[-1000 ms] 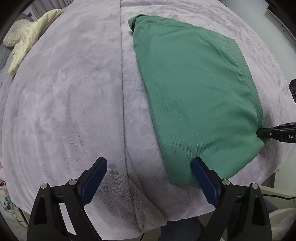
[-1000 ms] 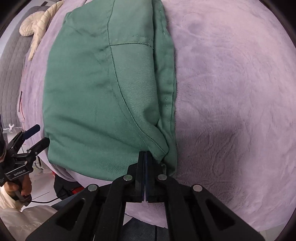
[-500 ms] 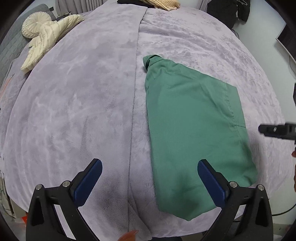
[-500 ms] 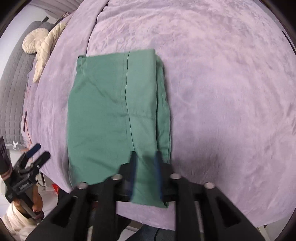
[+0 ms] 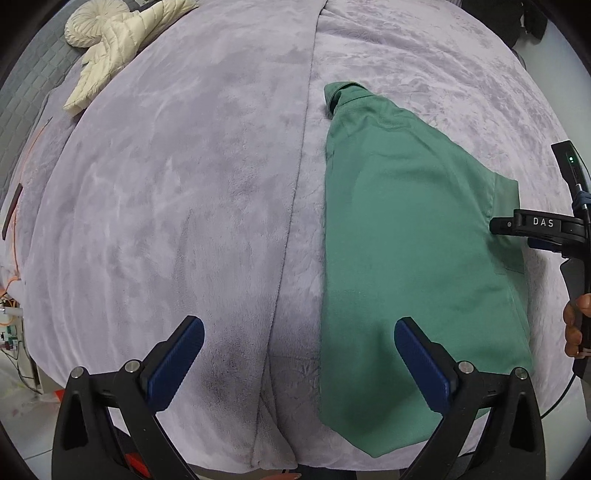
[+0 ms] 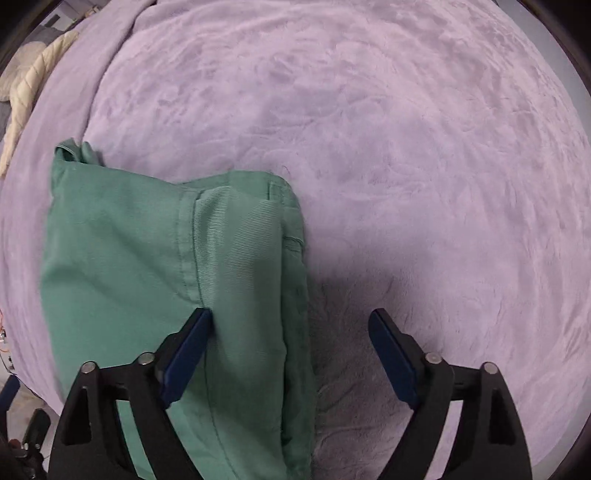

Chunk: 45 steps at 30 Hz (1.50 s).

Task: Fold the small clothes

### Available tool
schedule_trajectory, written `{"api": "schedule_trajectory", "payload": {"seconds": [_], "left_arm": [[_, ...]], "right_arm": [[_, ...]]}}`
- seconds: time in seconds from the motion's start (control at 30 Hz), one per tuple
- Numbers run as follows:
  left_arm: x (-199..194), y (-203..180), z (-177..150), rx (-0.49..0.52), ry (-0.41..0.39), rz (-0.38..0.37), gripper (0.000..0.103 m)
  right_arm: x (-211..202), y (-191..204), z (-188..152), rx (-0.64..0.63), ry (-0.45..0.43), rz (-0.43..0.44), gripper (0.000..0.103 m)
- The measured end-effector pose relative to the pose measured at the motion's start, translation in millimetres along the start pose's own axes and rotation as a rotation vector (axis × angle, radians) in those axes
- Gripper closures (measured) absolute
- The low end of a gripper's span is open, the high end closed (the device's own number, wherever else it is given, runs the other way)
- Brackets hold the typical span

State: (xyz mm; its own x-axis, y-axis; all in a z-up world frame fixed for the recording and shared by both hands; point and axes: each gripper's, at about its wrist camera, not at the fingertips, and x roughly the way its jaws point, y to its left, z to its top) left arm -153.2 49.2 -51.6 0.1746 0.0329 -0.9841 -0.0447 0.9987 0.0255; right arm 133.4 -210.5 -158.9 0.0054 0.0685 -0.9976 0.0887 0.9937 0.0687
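Now my right gripper [image 6: 288,354], clamped on the green garment's [image 5: 406,236] near corner a second ago, is opening, pressing nothing. My left gripper [image 5: 299,360] hangs wide open. Folded, the garment lies flat on the purple blanket [image 5: 184,206].

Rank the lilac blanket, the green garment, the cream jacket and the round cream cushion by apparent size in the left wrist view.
1. lilac blanket
2. green garment
3. cream jacket
4. round cream cushion

The jacket and cushion lie far from the camera, so both look smaller than they really are.
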Motion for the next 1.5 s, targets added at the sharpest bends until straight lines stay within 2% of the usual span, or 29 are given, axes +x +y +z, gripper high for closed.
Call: {"api": "schedule_trajectory", "payload": {"seconds": [0.1, 0.23, 0.37, 0.6, 0.77, 0.97, 1.1, 1.5], "left_arm": [[0, -3, 1, 0.01, 0.011, 0.002, 0.0], [2, -9, 3, 0.035, 0.031, -0.004, 0.0], [-1, -16, 4, 0.062, 0.025, -0.009, 0.0], [-8, -24, 4, 0.077, 0.01, -0.012, 0.0], [-11, -28, 1, 0.096, -0.006, 0.009, 0.0], [-12, -32, -6, 0.108, 0.024, -0.021, 0.0], [-14, -33, -10, 0.115, 0.031, -0.03, 0.0], [-24, -28, -14, 0.114, 0.019, -0.044, 0.0]], "right_arm": [[-10, -15, -4, 0.046, -0.009, 0.061, 0.003], [-32, -28, -16, 0.036, -0.031, 0.112, 0.002], [-59, -44, -32, 0.081, -0.09, 0.18, 0.001], [-84, -31, -76, 0.096, -0.13, 0.251, 0.0], [-83, -3, -99, 0.045, -0.142, 0.229, 0.0], [-66, 13, -126, 0.037, -0.014, 0.189, 0.0], [-60, 13, -140, 0.042, 0.027, 0.168, 0.0], [-88, 8, -144, 0.072, -0.051, 0.085, 0.0]]}}
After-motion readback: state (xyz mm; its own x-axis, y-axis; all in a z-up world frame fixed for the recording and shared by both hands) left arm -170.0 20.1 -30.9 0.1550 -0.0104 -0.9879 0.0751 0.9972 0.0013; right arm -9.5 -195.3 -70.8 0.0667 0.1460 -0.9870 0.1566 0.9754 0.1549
